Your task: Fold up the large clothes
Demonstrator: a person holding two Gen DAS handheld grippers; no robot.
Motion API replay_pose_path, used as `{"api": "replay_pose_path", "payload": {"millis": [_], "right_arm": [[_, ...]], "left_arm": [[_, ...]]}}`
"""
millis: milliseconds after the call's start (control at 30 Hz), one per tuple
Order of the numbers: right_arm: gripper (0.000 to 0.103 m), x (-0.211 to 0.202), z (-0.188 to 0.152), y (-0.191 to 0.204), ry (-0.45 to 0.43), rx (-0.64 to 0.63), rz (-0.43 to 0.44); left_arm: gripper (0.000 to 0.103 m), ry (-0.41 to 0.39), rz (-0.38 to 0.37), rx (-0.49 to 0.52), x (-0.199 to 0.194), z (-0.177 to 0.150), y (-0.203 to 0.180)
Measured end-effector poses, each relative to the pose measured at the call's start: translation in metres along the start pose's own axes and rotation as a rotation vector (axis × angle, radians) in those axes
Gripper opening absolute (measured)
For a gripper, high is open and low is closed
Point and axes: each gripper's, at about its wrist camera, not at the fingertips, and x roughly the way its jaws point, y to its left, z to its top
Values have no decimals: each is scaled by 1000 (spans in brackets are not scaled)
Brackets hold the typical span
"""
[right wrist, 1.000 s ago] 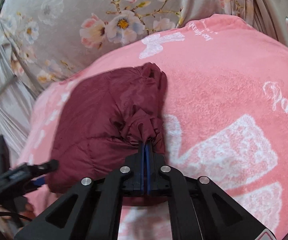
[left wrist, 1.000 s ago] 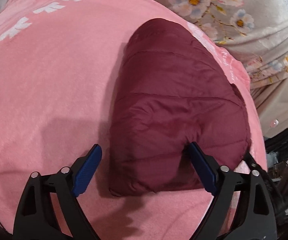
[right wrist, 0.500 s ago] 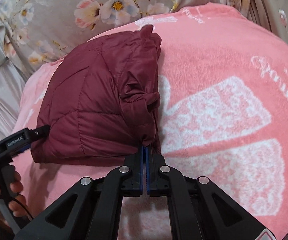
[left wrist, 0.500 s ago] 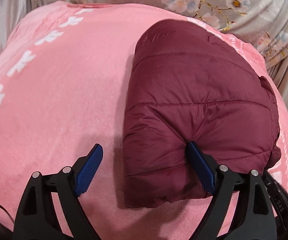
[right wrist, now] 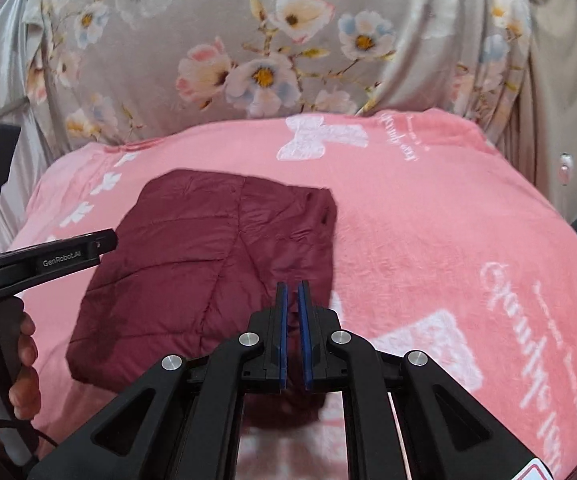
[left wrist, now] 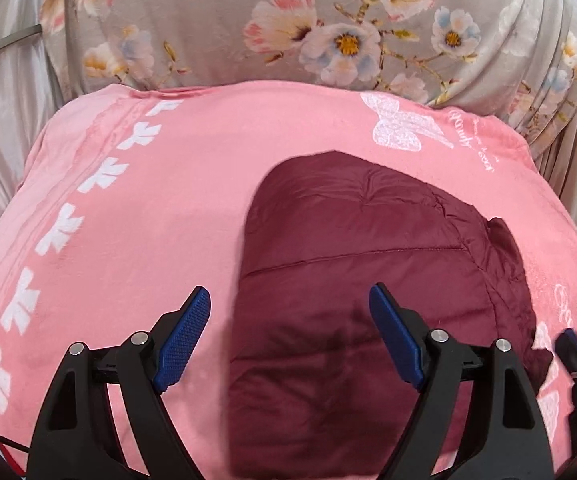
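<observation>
Left wrist view: a folded maroon quilted jacket [left wrist: 352, 280] is seen lying on a pink blanket [left wrist: 148, 220], toward the blanket's near side.

The left gripper [left wrist: 290, 338] is held with its jaws wide, closing slightly, above the jacket's near left edge; nothing is pressed between its blue pads [left wrist: 184, 340]. From the right wrist view, the right gripper [right wrist: 293, 300] is seen with its jaws only narrowly parted and opening, above the jacket's near right corner, with no cloth caught between them. "GenRobot.AI" is printed in white on the left gripper's black finger [right wrist: 68, 258], which is held by a hand [right wrist: 20, 364]. White bows and cursive script are printed on the blanket, but the script cannot be read. A grey floral fabric [right wrist: 264, 60] is draped behind.
</observation>
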Motion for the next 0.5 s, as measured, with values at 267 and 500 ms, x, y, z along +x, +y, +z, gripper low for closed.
{"api": "replay_pose_path", "payload": {"millis": [267, 500], "right_arm": [[8, 47, -27, 5, 80, 30, -6], [8, 59, -35, 13, 98, 6, -40]], "left_arm": [[90, 33, 46, 7, 46, -19, -11], [94, 12, 59, 9, 59, -29, -12]]}}
